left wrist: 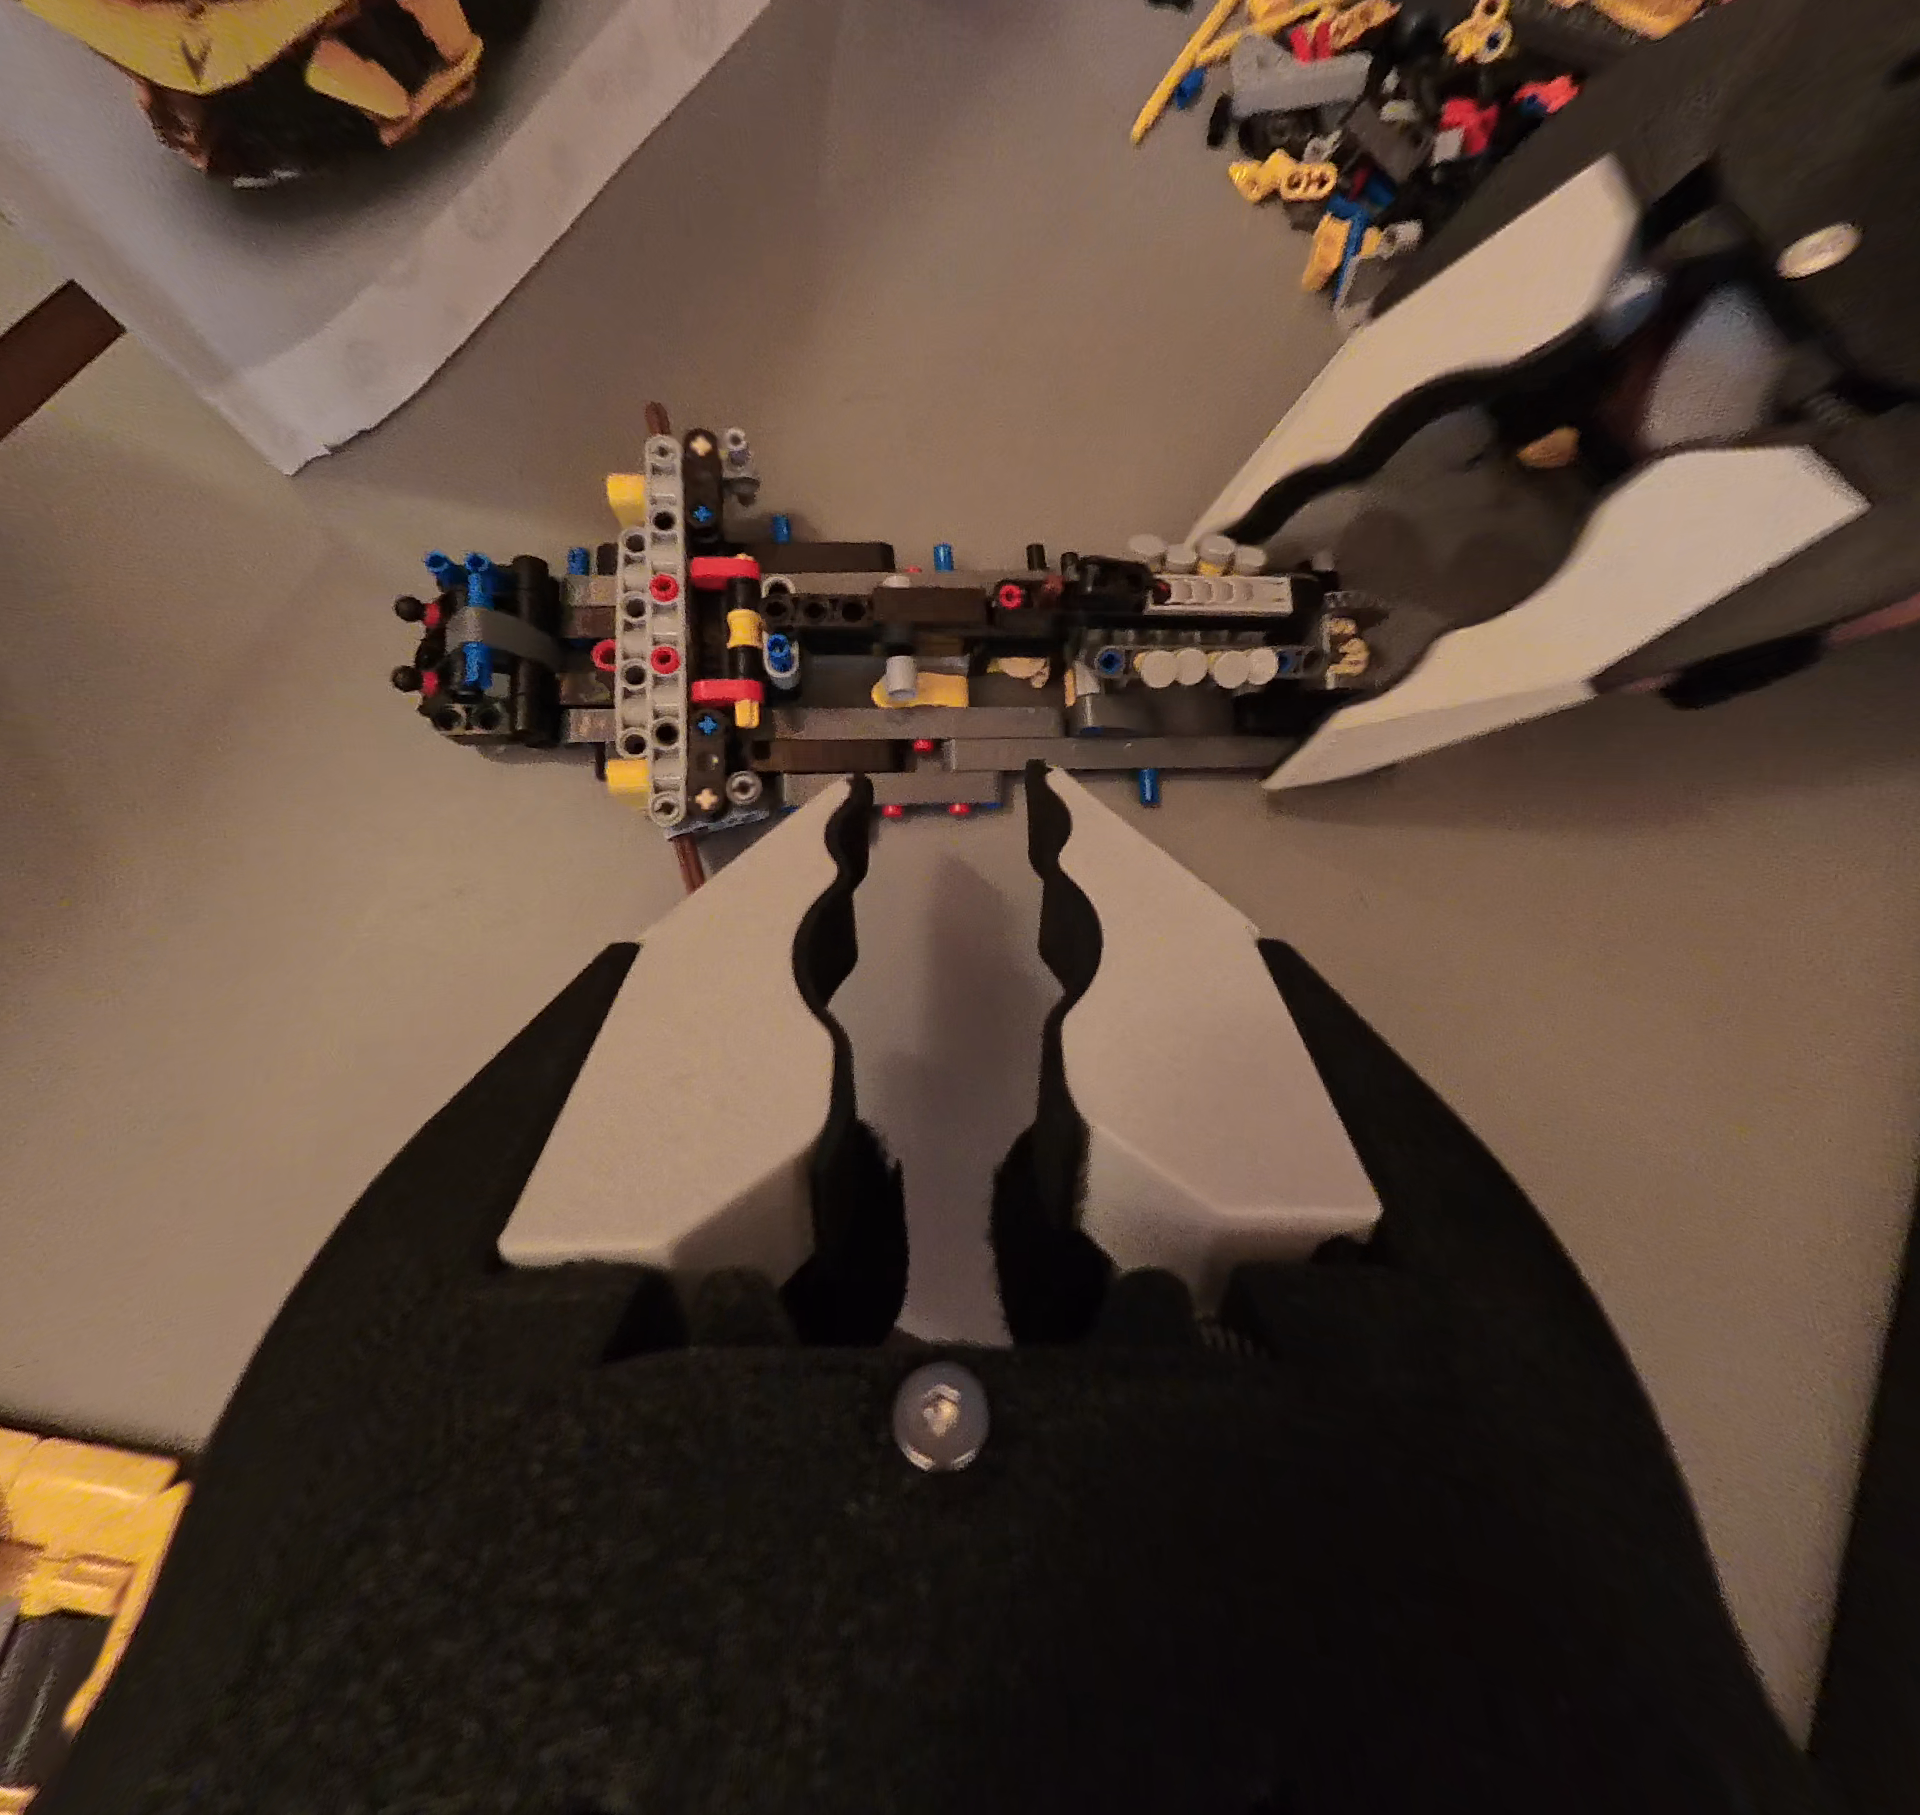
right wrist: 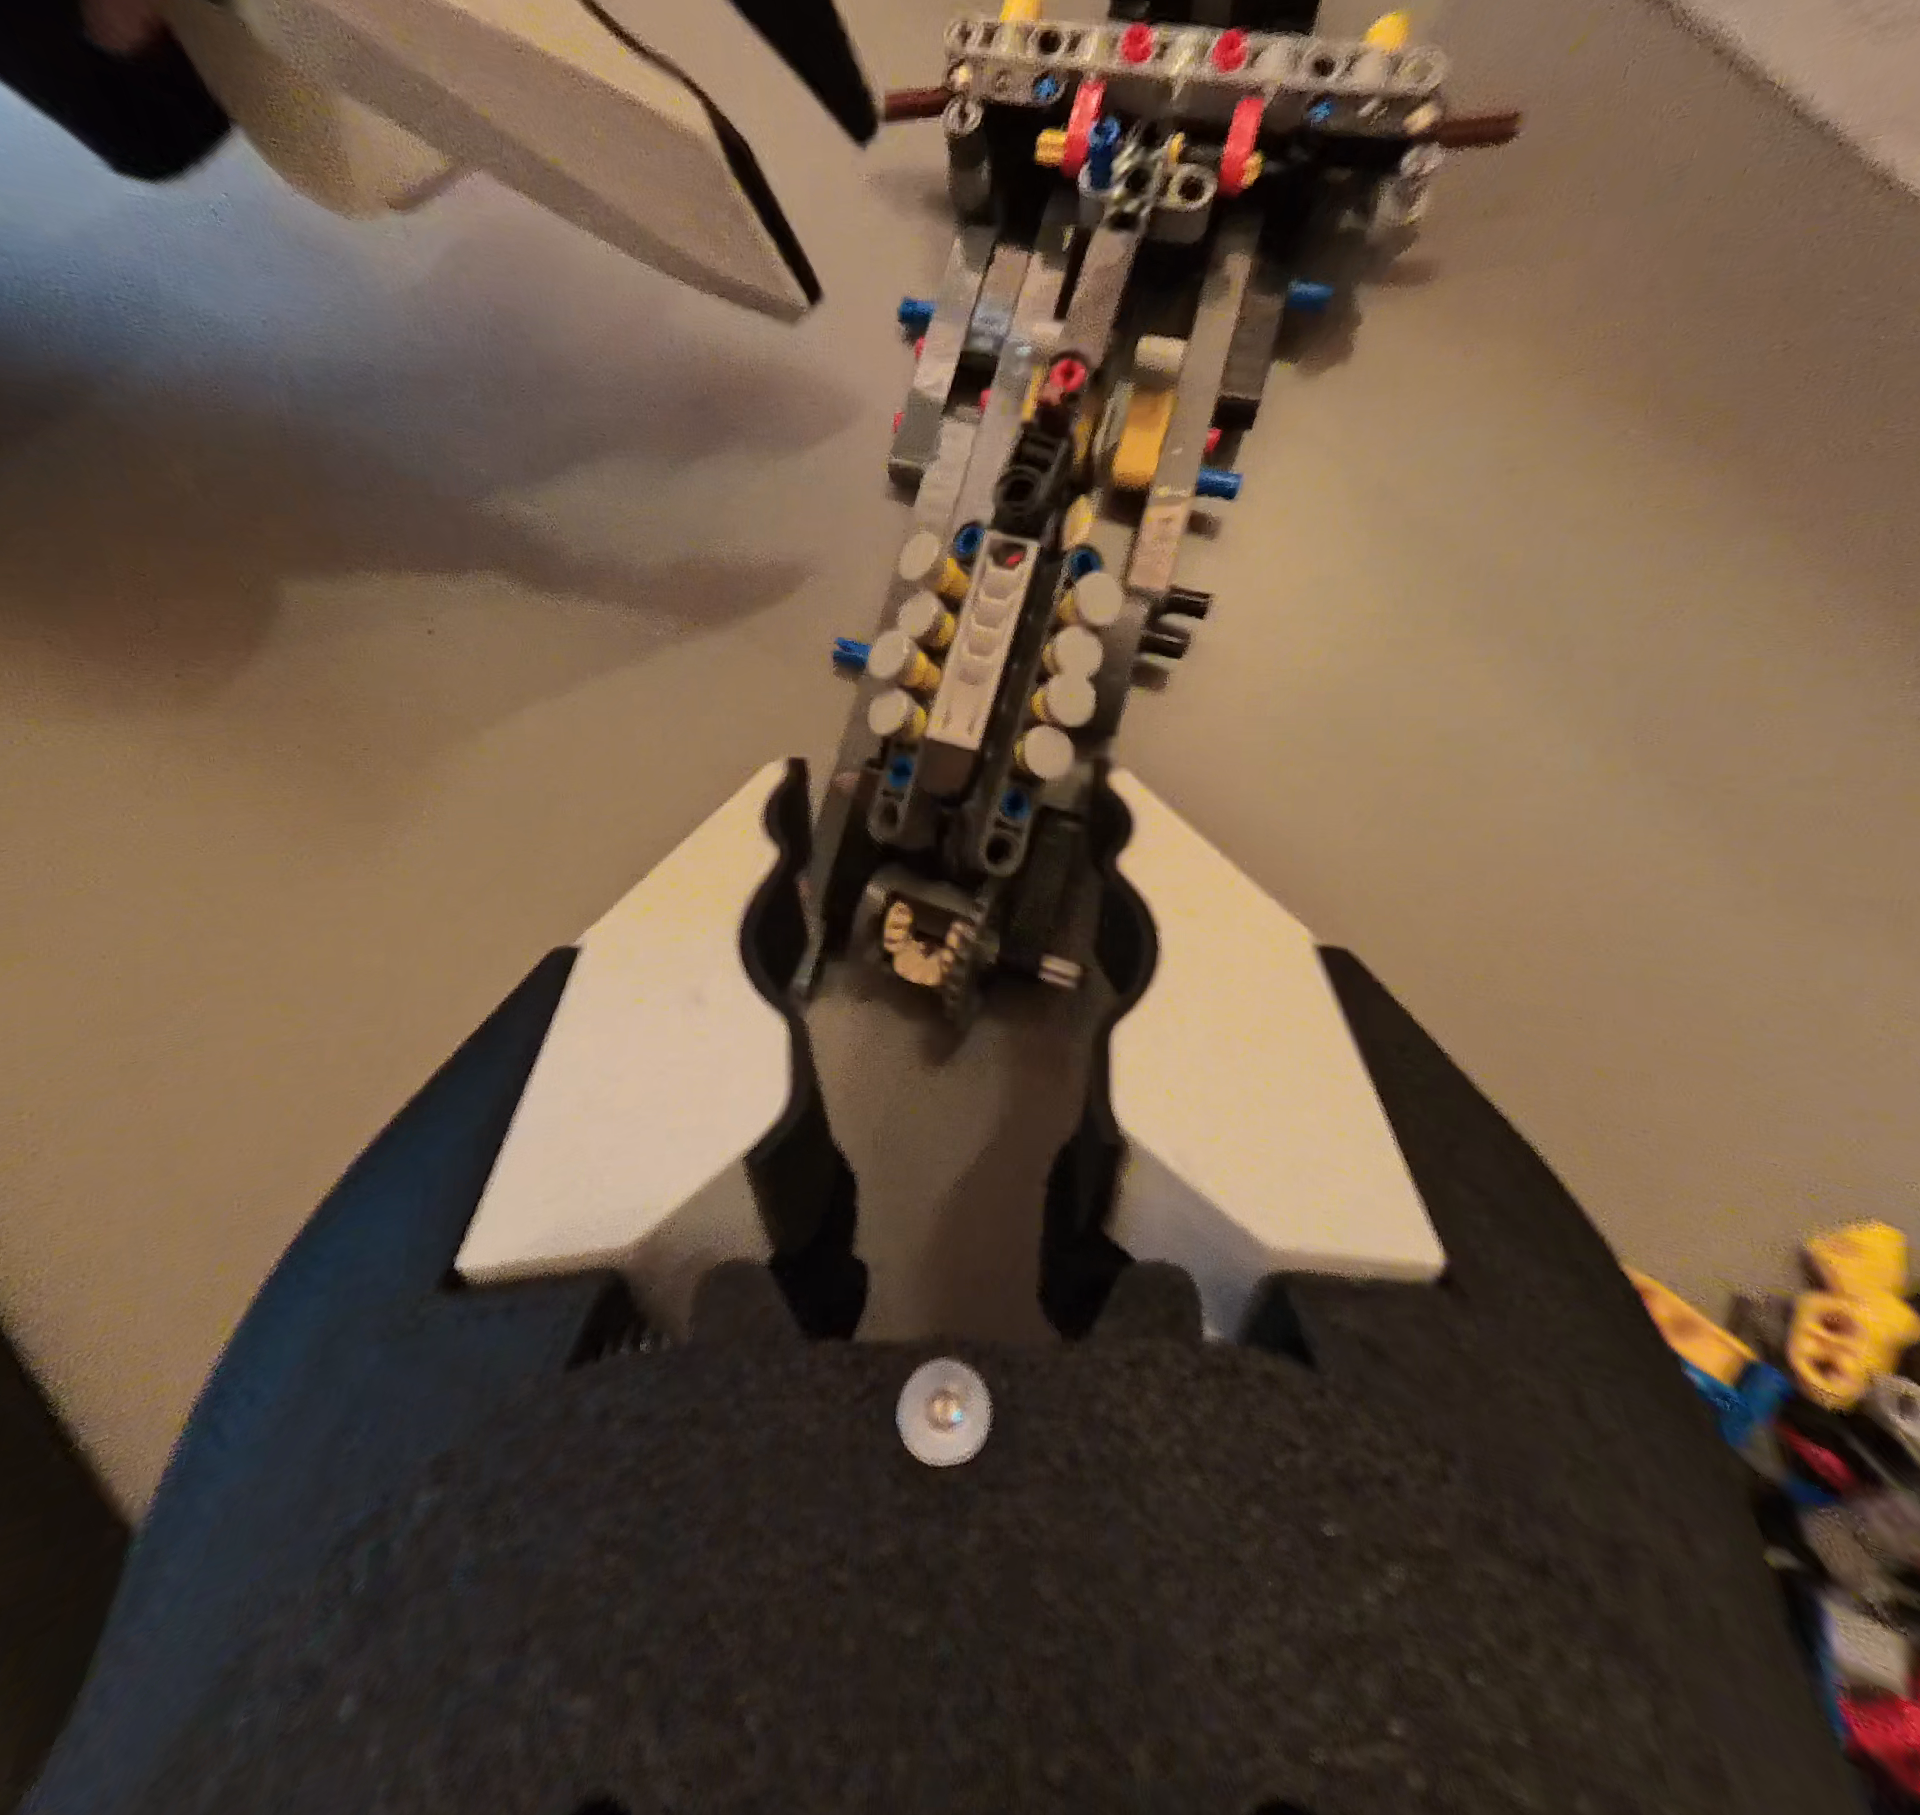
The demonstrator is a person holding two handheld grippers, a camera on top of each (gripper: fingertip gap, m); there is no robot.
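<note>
Grey, black and yellow plastic beams make up a long, narrow toy-brick chassis (left wrist: 894, 653) lying flat on a plain beige table (left wrist: 987, 259), studded with red and blue pins and two rows of pale round cylinder tops near one end. That chassis is the landmark for everything else. The left gripper (left wrist: 943, 789), with white fingers lined in wavy black rubber, points at the middle of the chassis's long side; its jaws stand partly open, the tips touching or just short of a grey side beam, gripping nothing. The right gripper (right wrist: 951, 809) meets the chassis at the cylinder end; its jaws are spread on either side of that end, close against both flanks, though the blur leaves it unclear whether they actually press on it. Beyond the chassis on the cylinder-end side lies a loose heap of small bricks (left wrist: 1382, 72) in yellow, red, blue and black. Beyond its other end, well apart, a sheet of white paper (left wrist: 416, 238) lies on the table, and on it sits a built yellow and black model (left wrist: 260, 20)
</note>
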